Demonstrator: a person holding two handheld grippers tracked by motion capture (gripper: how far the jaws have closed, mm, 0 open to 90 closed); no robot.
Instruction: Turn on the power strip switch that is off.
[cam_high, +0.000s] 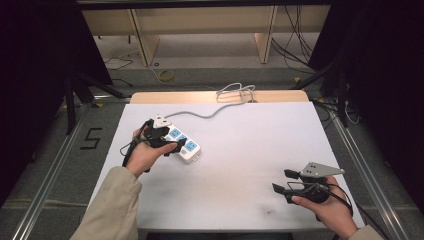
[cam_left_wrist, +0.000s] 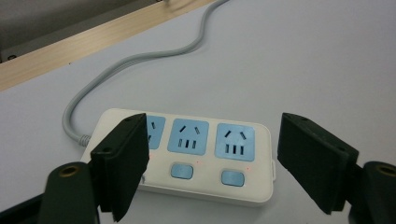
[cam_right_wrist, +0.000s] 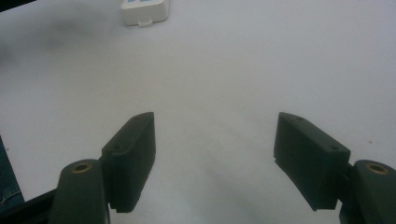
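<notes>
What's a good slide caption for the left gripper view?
Open left hand-held gripper poised over a white power strip on the table.

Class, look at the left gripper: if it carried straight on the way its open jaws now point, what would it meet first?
Most likely the white power strip. The left gripper hangs open just above it, jaws either side of the blue sockets and switches. How near they are is hard to judge.

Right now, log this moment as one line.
left gripper: open, over power strip | right gripper: open, over bare table | strip: three sockets, cord attached, unheld
</notes>
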